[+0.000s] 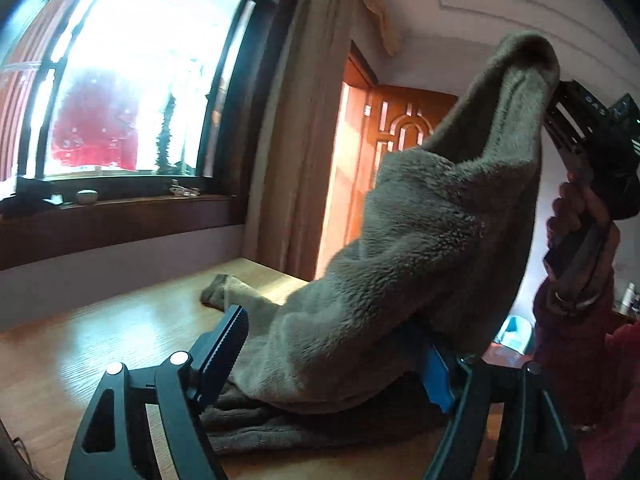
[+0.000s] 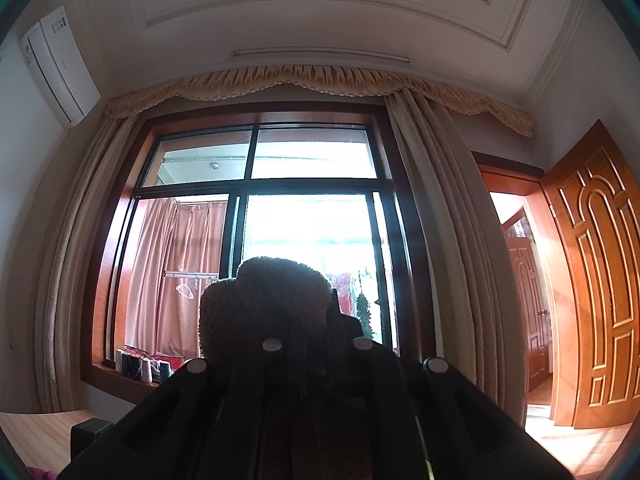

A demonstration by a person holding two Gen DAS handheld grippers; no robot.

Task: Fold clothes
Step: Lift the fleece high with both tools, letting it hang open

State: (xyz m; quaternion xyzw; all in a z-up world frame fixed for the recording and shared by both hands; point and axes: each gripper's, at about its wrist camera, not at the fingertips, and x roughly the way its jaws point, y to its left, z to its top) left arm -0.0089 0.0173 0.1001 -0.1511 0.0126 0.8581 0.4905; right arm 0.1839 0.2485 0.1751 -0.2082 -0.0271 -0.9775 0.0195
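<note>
so, left gripper point(image 1: 332, 364): fingers spread wide, one ribbed black finger point(image 1: 224, 344) to the left of the cloth, the other (blue-backed) mostly buried behind it. the grey-green fleece garment point(image 1: 400, 248) passes between them, but the two fingers are not pinching it; released, as far as the left wrist view shows.

right gripper point(image 1: 554, 104): seen from the left camera, high at the right edge, clamped on the top fold of the fleece, which bulges up over the fingertips. in the right wrist view the same fold sits as a dark fuzzy lump point(image 2: 266, 304) squeezed between the closed fingers, backlit. the person's hand point(image 1: 580, 216) wraps the gripper handle, dark red sleeve below it.

garment: lifted at one end by the right gripper, draping down in a long slope to the wooden table point(image 1: 100, 340); lower part lies bunched on the tabletop beneath the left gripper, one end point(image 1: 218, 292) trailing flat toward the far side.

surroundings: big window point(image 2: 280, 240) with beige curtains point(image 2: 432, 240), carved wooden door point(image 2: 600, 280) open at right, air conditioner point(image 2: 60, 64) high on the wall.
</note>
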